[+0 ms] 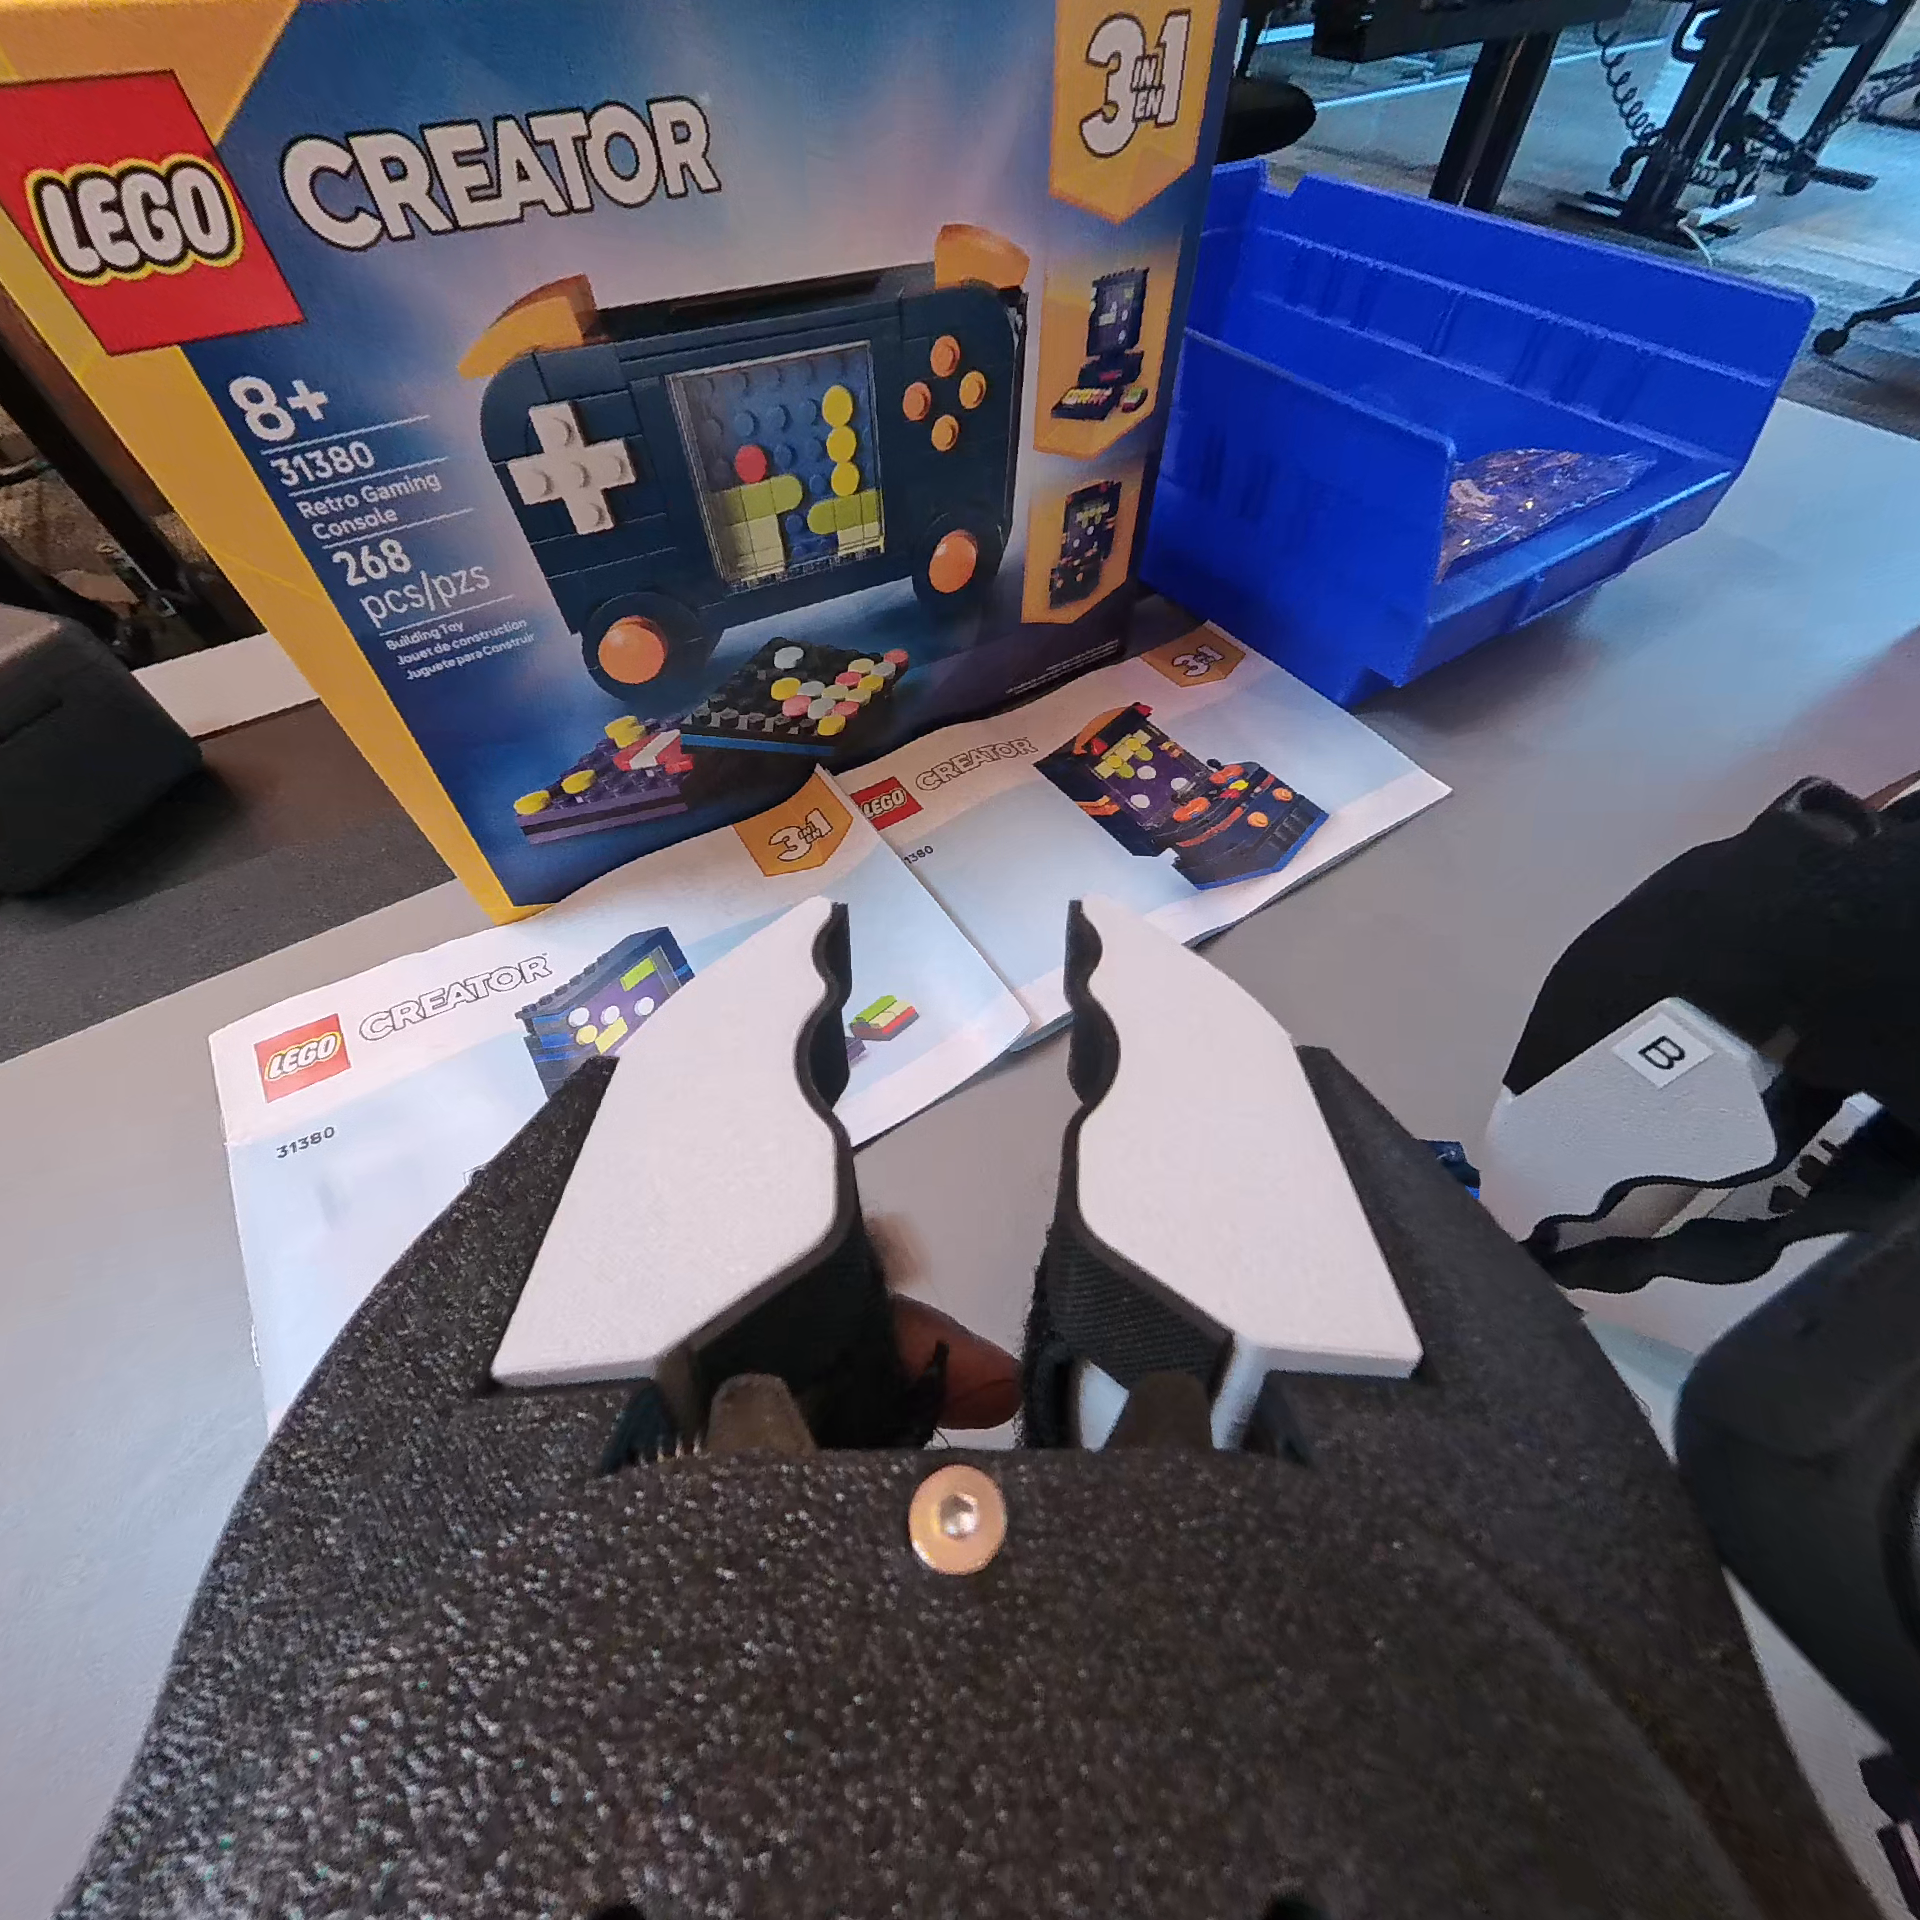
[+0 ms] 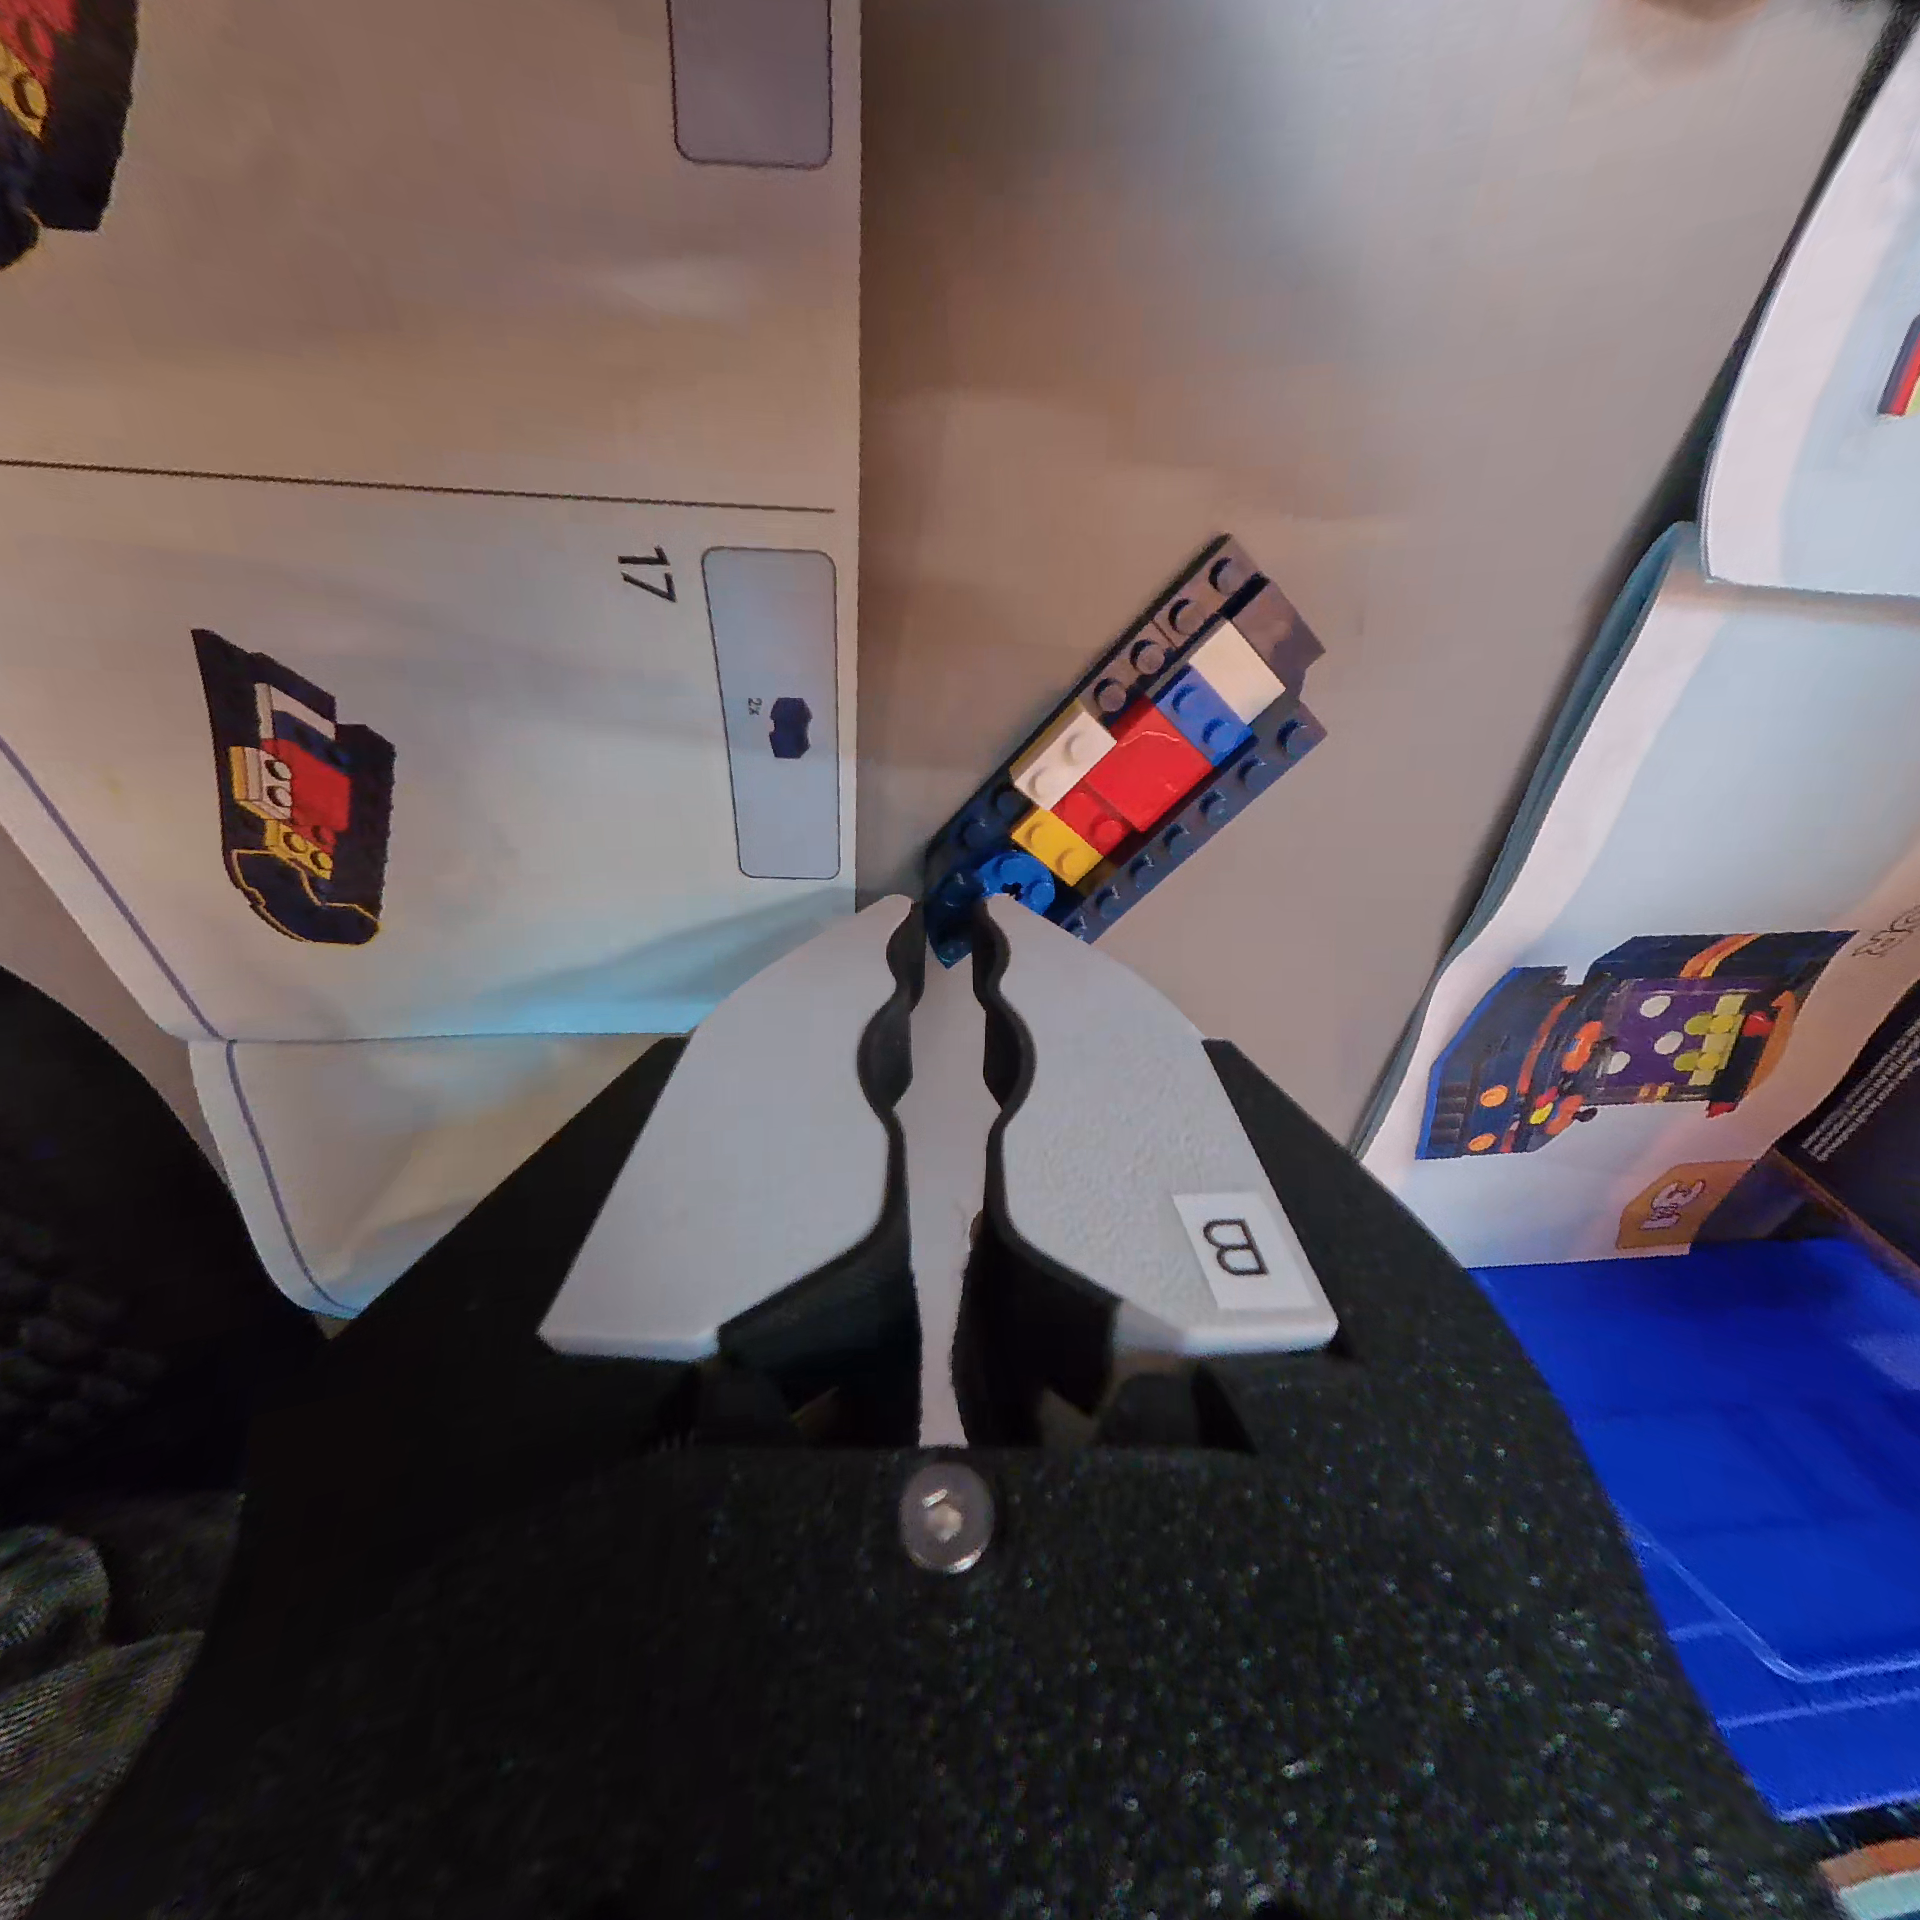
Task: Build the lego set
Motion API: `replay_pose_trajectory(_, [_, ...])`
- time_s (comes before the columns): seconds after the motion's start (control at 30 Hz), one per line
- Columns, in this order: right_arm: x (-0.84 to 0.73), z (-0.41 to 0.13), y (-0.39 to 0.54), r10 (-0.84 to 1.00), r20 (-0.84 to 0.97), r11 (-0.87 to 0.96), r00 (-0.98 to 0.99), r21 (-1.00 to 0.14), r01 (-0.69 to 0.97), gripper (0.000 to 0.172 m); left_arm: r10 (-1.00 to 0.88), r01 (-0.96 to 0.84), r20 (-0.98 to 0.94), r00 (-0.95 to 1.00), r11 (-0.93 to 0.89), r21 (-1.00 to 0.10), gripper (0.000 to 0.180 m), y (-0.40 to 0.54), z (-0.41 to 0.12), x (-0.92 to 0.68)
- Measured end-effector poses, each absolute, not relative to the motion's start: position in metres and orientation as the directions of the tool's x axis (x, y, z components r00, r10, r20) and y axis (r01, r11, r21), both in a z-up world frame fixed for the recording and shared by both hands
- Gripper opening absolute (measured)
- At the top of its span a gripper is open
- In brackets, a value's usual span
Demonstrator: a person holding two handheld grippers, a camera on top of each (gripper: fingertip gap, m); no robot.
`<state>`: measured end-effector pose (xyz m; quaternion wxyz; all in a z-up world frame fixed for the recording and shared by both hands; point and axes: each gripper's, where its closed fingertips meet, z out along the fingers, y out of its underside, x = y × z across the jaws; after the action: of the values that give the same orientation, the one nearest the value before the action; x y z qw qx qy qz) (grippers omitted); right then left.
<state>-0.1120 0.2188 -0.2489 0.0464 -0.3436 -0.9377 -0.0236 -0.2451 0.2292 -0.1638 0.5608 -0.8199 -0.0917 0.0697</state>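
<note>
Your right gripper (image 2: 948, 928) pinches the near edge of the dark blue brick assembly (image 2: 1127, 753) at frame centre; it's light, rigid, but bricks may pop off. Left gripper (image 1: 956, 925) hangs open, empty, above the instruction booklets (image 1: 935, 935).

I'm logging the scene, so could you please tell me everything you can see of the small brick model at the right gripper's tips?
The brick model is a long, dark blue studded plastic plate carrying white, red, yellow and blue bricks, a round blue piece near its close end and a grey part at the far end. It lies diagonally on the grey table, beside an open instruction page. The right gripper has its narrowly parted fingertips at the plate's near corner; whether they press on it cannot be told.
</note>
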Motion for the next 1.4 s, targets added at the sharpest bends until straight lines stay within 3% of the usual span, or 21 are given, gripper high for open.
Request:
replay_pose_trajectory(0.23, [-0.112,-0.249,0.219,0.644,0.105,0.762,-0.758,0.001,0.648,0.008,0.333,0.129,0.033,0.942,-0.271,-0.954,0.039,0.222,-0.153,-0.262])
replay_pose_trajectory(0.53, [-0.111,-0.249,0.219,0.632,0.097,0.773,-0.769,-0.004,0.635,0.008,0.329,0.123,0.030,0.944,-0.266,-0.956,0.039,0.222,-0.151,-0.262])
replay_pose_trajectory(1.07, [-0.111,-0.250,0.220,0.607,0.092,0.784,-0.789,0.088,0.614,0.009,0.345,0.122,0.036,0.938,-0.233,-0.965,0.039,0.220,-0.143,-0.264])
replay_pose_trajectory(1.27, [-0.112,-0.250,0.220,0.591,0.046,0.806,-0.805,0.003,0.592,0.009,0.346,0.120,0.036,0.938,-0.224,-0.967,0.039,0.219,-0.141,-0.264])
replay_pose_trajectory(1.4, [-0.111,-0.249,0.221,0.538,0.067,0.839,-0.840,0.062,0.541,0.009,0.337,0.114,0.030,0.941,-0.234,-0.966,0.039,0.221,-0.144,-0.262])
